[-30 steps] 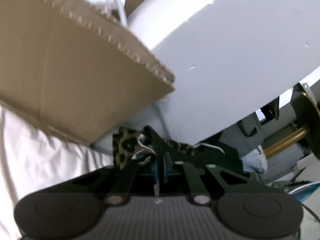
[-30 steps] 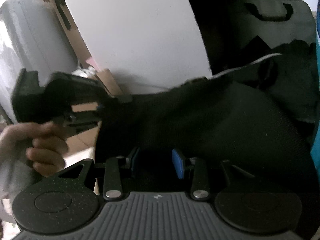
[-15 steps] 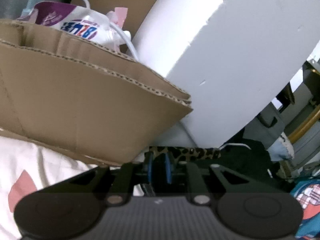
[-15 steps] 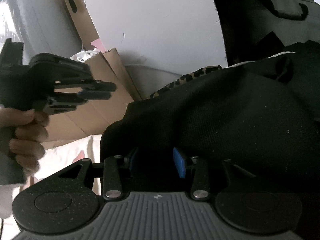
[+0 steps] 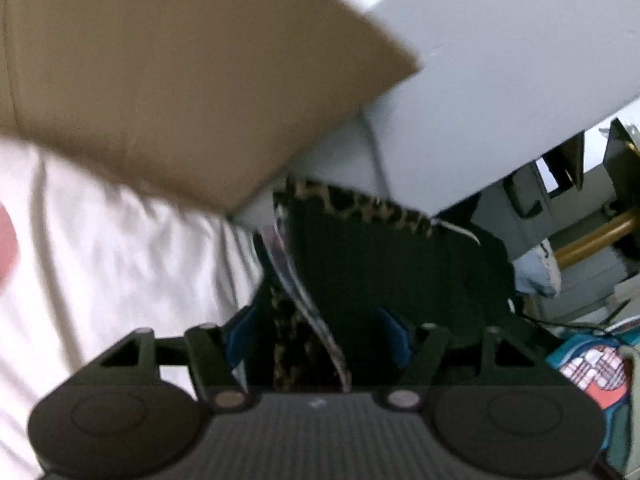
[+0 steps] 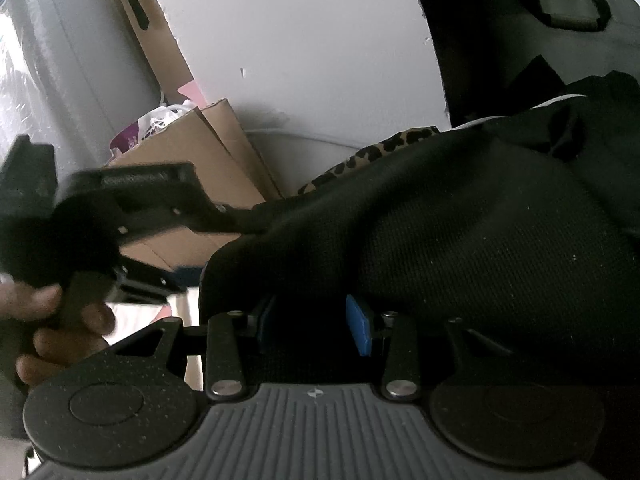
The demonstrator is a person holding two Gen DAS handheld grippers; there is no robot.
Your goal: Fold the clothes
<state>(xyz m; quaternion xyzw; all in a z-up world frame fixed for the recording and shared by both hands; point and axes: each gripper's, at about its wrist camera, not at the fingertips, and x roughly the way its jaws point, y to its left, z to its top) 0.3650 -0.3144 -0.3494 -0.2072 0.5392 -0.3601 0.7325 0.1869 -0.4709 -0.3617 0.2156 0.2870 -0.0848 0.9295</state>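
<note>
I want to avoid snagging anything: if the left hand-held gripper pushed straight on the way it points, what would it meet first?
Most likely the black garment with its leopard-print trim: fabric already lies between the open jaws of the left hand-held gripper. Beyond it stands the white panel, though blur makes depth uncertain.

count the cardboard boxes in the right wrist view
1 for sure: an open cardboard box left of centre, behind the left gripper. A cardboard sheet leans behind it; others may be hidden.
</note>
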